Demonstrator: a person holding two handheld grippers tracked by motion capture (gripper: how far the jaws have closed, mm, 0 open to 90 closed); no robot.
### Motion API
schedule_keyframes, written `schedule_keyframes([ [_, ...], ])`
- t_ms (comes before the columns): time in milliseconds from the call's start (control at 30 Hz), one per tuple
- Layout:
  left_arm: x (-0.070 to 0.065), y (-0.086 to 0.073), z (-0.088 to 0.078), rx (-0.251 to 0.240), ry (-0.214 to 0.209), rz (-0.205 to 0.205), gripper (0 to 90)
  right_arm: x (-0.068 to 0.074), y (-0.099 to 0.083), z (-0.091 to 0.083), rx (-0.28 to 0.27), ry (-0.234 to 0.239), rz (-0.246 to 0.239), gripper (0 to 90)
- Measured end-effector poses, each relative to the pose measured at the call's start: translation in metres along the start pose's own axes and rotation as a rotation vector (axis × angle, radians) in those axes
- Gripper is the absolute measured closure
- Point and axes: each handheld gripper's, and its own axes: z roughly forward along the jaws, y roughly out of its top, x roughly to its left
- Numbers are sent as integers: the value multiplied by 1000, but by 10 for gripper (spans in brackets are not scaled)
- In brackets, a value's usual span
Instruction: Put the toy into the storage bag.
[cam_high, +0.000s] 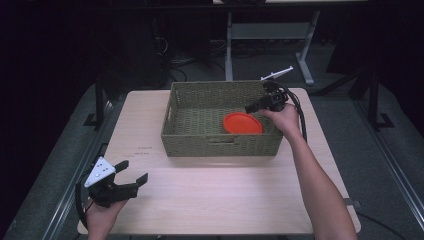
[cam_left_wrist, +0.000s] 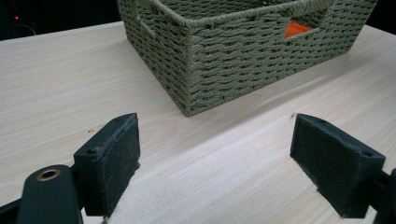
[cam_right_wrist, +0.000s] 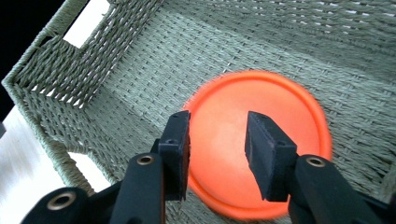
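Note:
A round orange plate (cam_high: 242, 123) lies flat on the floor of a green woven basket (cam_high: 220, 142), toward its right half. My right gripper (cam_high: 255, 107) reaches down over the basket's right rim. In the right gripper view its jaws (cam_right_wrist: 217, 140) stand apart just above the plate (cam_right_wrist: 219, 98), with nothing between the pads. My left gripper (cam_high: 135, 171) rests at the table's near left corner, open and empty. In the left gripper view its pads (cam_left_wrist: 215, 154) frame bare wood, with the basket (cam_left_wrist: 233, 60) ahead and a sliver of orange plate (cam_left_wrist: 295, 29) in the handle slot.
The light wooden table (cam_high: 215, 195) has free room in front of and left of the basket. Behind the table stands a white-legged desk frame (cam_high: 270, 32) on a dark floor with cables. The basket's walls (cam_right_wrist: 140, 70) close in around the right gripper.

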Motion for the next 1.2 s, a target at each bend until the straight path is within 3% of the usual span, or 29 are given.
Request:
schedule_keyframes([
  [433, 0, 0, 0, -1, -2, 4, 154, 8, -4, -4, -8, 32, -27, 492],
  [633, 0, 0, 0, 0, -1, 3, 154, 7, -10, -8, -18, 52, -15, 451],
  [1200, 0, 0, 0, -1, 4, 2, 154, 15, -32, -38, -77, 99, -51, 362],
])
